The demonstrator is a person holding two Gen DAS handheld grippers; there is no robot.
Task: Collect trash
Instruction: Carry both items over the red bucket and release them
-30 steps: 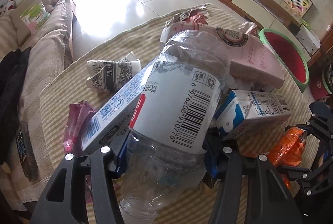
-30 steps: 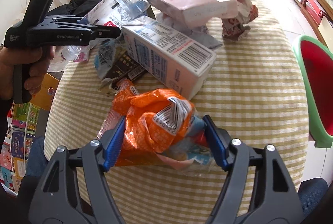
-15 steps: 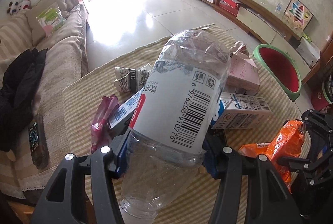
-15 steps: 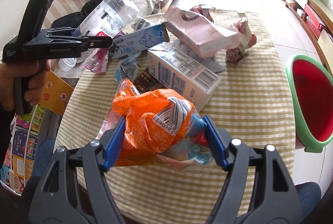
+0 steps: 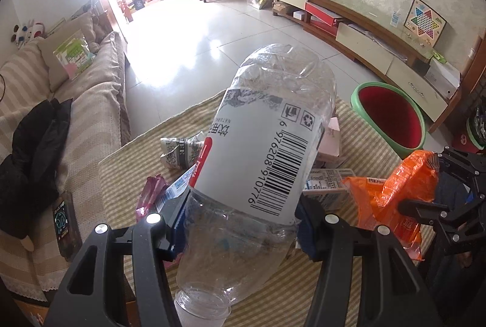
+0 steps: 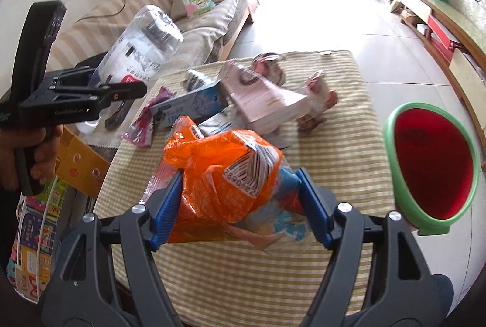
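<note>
Left gripper (image 5: 240,223) clamps clear bottle (image 5: 261,163), right gripper (image 6: 240,205) clamps orange wrapper (image 6: 218,175); carry both right, clear of the table litter, release over red bin (image 6: 431,169).

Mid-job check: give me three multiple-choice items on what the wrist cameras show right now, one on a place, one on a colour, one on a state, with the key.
1. Where is the round green-rimmed bin in the right wrist view?
A. On the striped tablecloth
B. On the floor beside the table, at the right of the picture
C. On the sofa

2. What colour is the bin's inside?
A. Red
B. Blue
C. White

3. What is the state of the clear plastic bottle with the white barcode label?
A. Lying on the table
B. Standing in the bin
C. Clamped in the left gripper, off the table

Key: 1 B, its rim sits past the tablecloth's edge; 2 A, red shows inside the green rim; 3 C, blue pads press both its sides. The right gripper likewise clamps a crumpled orange plastic wrapper.
</note>
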